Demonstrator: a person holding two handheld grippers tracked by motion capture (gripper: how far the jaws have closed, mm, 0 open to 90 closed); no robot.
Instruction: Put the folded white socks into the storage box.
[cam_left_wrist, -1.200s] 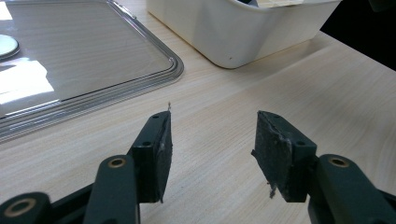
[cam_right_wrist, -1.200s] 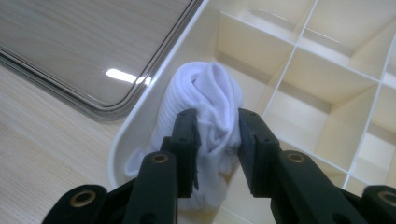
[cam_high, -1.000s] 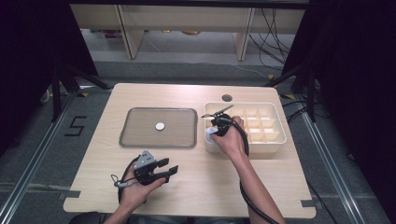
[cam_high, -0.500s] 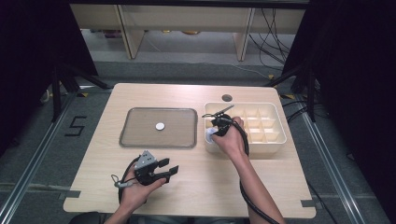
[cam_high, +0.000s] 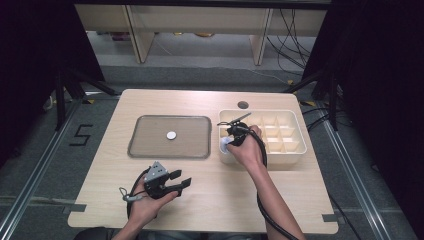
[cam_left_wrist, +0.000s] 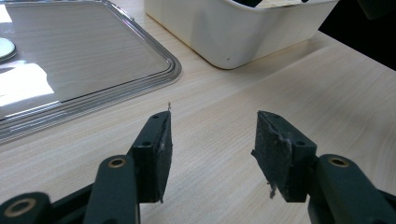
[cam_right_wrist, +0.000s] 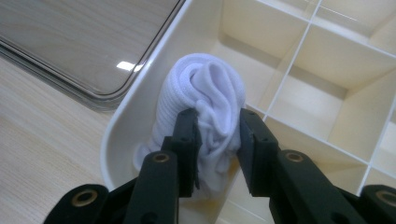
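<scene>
From the high view, the person's right forearm reaches forward and slightly leftward from the bottom edge, the hand bent over the near left corner of the cream plastic divided box (cam_high: 295, 131). The right gripper (cam_high: 231, 136) points down into that corner compartment, where a rolled white sock (cam_high: 224, 145) shows as a pale patch against the box wall. The left forearm lies short and low near the table's front edge, the hand wrapped around the left gripper (cam_high: 181, 181), which rests level just above the light wooden table (cam_high: 210, 195), its jaws aimed to the right. A clear rectangular tray (cam_high: 145, 135) sits left of the box, with a small white round disc (cam_high: 171, 135) on it.

In the left gripper view, the left gripper (cam_left_wrist: 212, 140) has its jaws spread wide with only bare table between them; the tray's corner and the box's rounded corner lie ahead.

In the right gripper view, the right gripper (cam_right_wrist: 218, 133) pinches the rolled white sock (cam_right_wrist: 205, 95) between both pads, the fabric bulging above them, over the box's corner compartment beside the tray's edge.
</scene>
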